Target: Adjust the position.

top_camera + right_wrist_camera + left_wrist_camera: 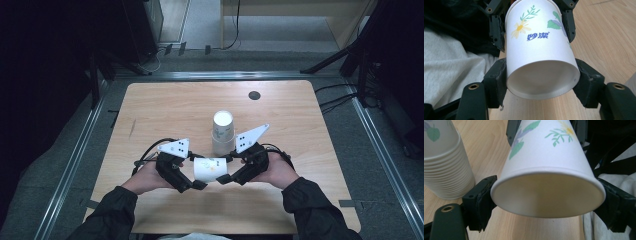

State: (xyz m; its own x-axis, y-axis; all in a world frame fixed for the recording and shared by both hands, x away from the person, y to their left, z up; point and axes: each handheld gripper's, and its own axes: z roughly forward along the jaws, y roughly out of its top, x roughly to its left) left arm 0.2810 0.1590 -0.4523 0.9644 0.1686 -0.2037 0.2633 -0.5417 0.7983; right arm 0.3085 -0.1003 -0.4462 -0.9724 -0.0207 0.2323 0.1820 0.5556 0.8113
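Note:
A white paper cup (pixel 210 169) with flower prints lies on its side above the table's near edge, held between both grippers. My left gripper (pixel 196 170) is shut on its open rim end; the cup's mouth (pixel 547 197) faces that camera between the two black pads (pixel 482 200). My right gripper (pixel 226 168) is shut on the base end, and the recessed base (pixel 541 80) sits between its pads (pixel 496 82). Each gripper's jaws show at the far end of the cup in the other's view. A stack of matching cups (pixel 222 132) stands upside down just behind the held cup.
The stack of cups (pixel 444 165) stands close on the left in the left gripper view. A small dark round disc (pixel 254 95) lies at the back right of the wooden table (pixel 165 110). Grey clothing (pixel 451 72) shows below the table edge. Stands and cables line the floor around.

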